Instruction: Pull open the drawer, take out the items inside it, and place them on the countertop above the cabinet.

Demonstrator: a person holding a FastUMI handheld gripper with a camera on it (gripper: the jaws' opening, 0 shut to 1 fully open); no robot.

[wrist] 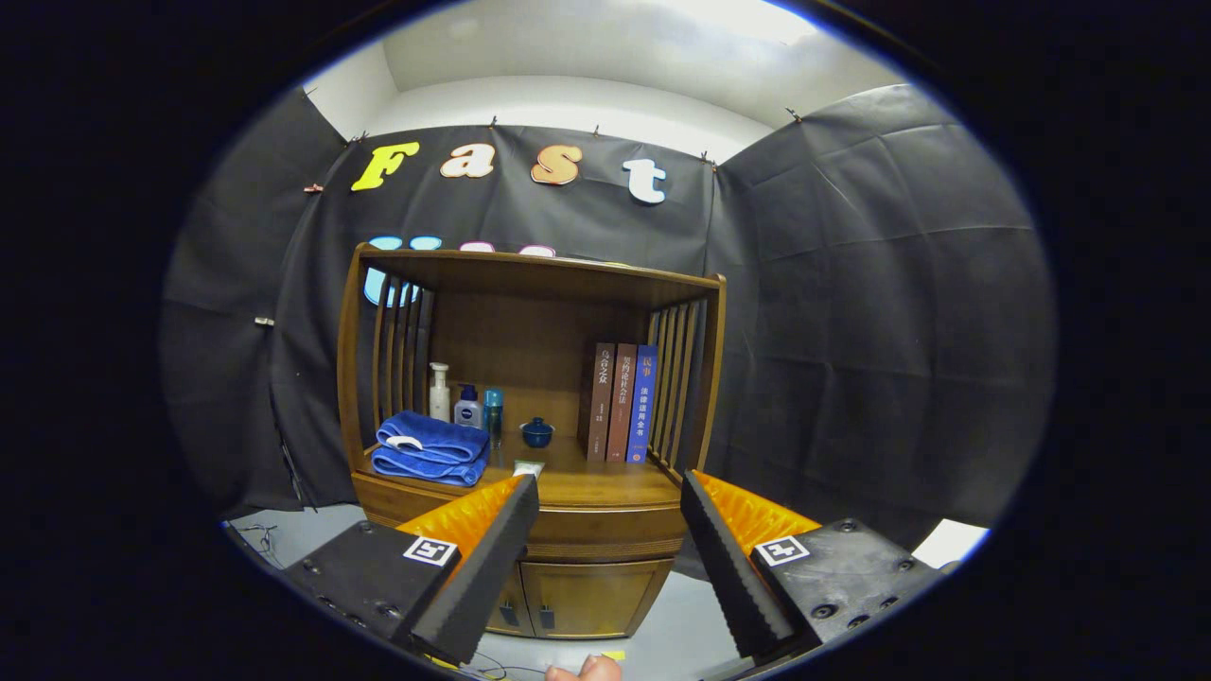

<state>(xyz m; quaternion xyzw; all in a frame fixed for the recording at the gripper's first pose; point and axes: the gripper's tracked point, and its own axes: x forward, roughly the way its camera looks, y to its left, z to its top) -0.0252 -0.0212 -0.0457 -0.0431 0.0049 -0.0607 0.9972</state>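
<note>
Wooden drawer sits shut just beyond the tool, whose fingers stand apart, holding nothing. It looks stiff and heavy; no handle shows, so grip under its front lip, below the desk.

Cabinet of polished brown wood with a soft sheen; folded towel of plush cloth; bottles of smooth plastic; bowl glossy, glazed.

The drawer is a shallow wooden front, shut flush in the cabinet above two closed lower doors. Just above it lies the wooden counter, roofed by a slatted shelf frame.
</note>
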